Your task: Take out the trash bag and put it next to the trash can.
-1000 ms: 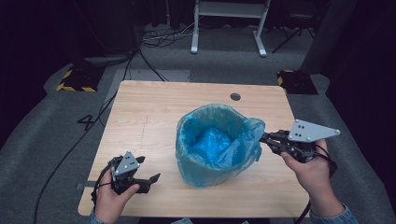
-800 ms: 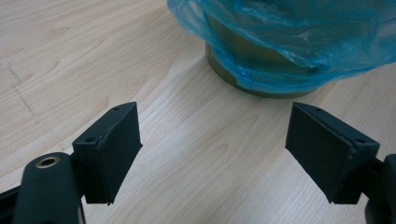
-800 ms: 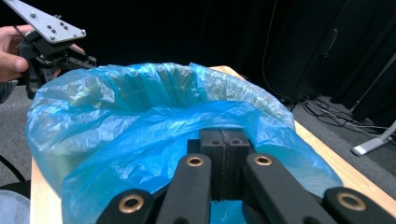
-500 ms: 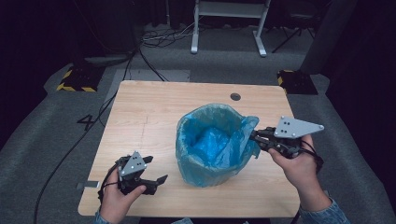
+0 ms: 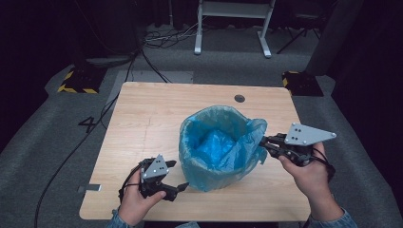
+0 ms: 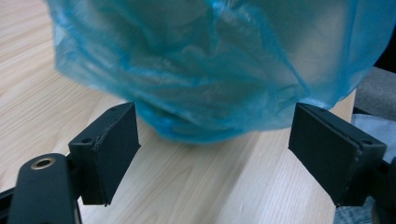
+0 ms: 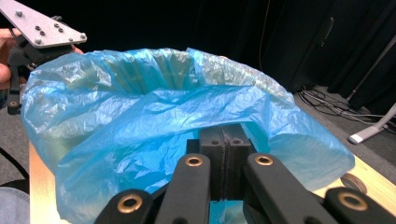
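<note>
A bin lined with a blue plastic bag (image 5: 216, 142) stands on the wooden table (image 5: 152, 114), right of centre. My right gripper (image 5: 264, 143) is at the bag's right rim, shut on a loose fold of the film; in the right gripper view the jaws (image 7: 226, 156) are pressed together with the blue plastic bag (image 7: 154, 116) draped over them. My left gripper (image 5: 178, 175) lies low at the bin's front left base, open. In the left gripper view its wide-apart pads (image 6: 109, 149) flank the bag's bulging bottom (image 6: 210, 70) without touching it.
A round cable hole (image 5: 239, 98) sits in the table's far right part. Beyond the table are a white stand (image 5: 233, 28), floor cables (image 5: 157, 42) and yellow-black blocks (image 5: 76, 80). The left gripper's grey plate (image 7: 42, 28) shows past the bag.
My left gripper has slid right along the table to the bin's base. My right gripper has shifted slightly left and lower at the bag's rim.
</note>
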Tool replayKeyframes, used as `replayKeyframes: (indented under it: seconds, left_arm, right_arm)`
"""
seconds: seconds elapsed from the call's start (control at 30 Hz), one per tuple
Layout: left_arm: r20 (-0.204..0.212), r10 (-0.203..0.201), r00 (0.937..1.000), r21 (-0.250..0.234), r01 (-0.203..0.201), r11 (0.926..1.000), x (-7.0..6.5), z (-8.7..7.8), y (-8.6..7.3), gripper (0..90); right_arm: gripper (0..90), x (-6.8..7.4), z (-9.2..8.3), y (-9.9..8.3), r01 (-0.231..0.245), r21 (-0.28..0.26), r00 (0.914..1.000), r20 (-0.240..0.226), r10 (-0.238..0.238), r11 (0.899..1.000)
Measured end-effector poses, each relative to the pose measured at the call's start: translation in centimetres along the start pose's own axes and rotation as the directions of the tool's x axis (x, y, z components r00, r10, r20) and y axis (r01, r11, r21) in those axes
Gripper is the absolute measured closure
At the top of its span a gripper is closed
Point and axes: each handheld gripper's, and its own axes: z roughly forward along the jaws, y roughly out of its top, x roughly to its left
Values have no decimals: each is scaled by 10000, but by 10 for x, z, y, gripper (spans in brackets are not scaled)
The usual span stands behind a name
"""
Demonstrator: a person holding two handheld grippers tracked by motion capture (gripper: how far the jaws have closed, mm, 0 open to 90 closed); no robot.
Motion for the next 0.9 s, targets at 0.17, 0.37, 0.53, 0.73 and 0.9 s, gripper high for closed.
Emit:
replayKeyframes:
  seconds: [0.17,0.37,0.53,0.73,0.9]
  left_arm:
    - [241,86,9997,10,-86,10000,1,11,6,158]
    - [438,46,9990,-186,-37,9998,4,17,13,251]
    - [247,106,9996,-190,-101,9998,4,12,20,434]
    - [207,114,9997,-417,-106,9991,6,1,23,676]
    - [-49,346,9994,-618,-348,9975,5,-13,30,768]
  right_arm:
    - [894,2,-4,-4,-49,86,9999,120,48,10000]
    - [888,3,-5,-9,-109,228,9998,176,105,9997]
    - [885,2,-5,-14,-251,283,9995,180,246,9993]
    - [877,1,-5,-15,-242,298,9996,180,237,9993]
    - [848,-3,-6,-14,-337,226,9990,298,330,9992]
